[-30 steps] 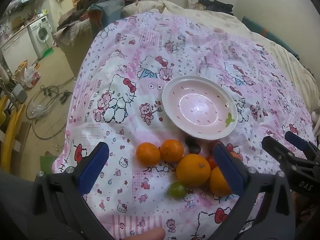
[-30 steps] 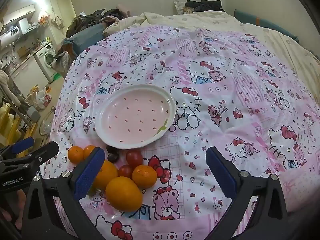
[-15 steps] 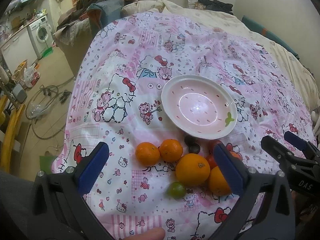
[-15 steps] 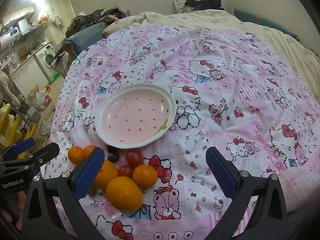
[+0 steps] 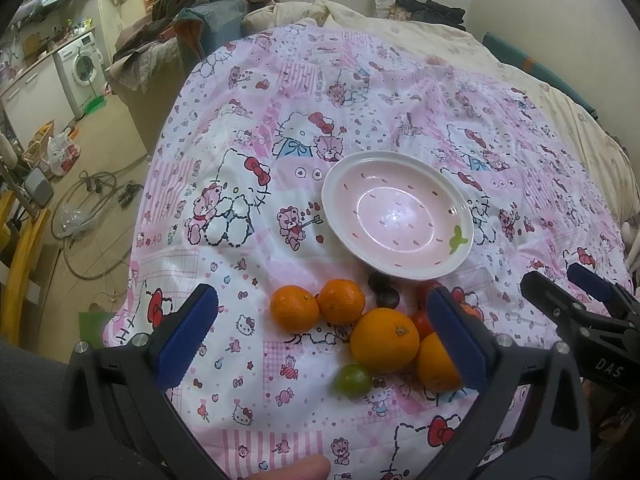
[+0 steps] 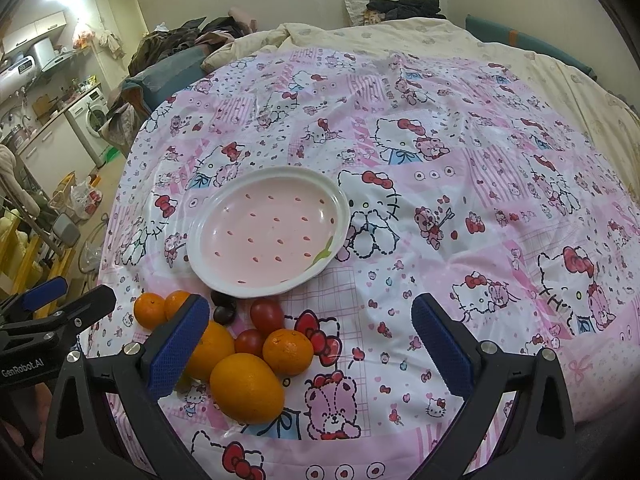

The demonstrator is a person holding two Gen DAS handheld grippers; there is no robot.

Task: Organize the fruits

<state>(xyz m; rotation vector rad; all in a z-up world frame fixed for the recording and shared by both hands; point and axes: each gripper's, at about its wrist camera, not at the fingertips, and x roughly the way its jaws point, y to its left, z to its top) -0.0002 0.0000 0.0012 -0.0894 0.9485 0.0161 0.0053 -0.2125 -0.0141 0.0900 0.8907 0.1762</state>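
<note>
Bedding fills the left wrist view: a pink cartoon-print quilt (image 5: 304,152) spread over a bed, with a cream duvet (image 5: 400,36) behind it and a heap of clothes (image 5: 192,4) at the far left corner. Off the bed's left side are a tiled floor, a washing machine (image 5: 82,70) and a coiled hose (image 5: 86,216). A pink plate (image 5: 396,216) lies on the quilt, nothing in it. Just in front of it the fruit is clustered: two small oranges (image 5: 294,308) touching, a large orange (image 5: 385,340), a green fruit (image 5: 352,378) and two dark round fruits (image 5: 386,298). The left gripper (image 5: 320,336) hovers above this cluster, jaws wide and holding nothing.

From the right wrist view, the same plate (image 6: 268,232) sits left of centre, the fruit pile (image 6: 248,388) at its near edge, with red tomatoes (image 6: 266,316) among the oranges. The right gripper (image 6: 308,344) hangs over the quilt (image 6: 460,208) just right of the pile, jaws wide and unloaded.
</note>
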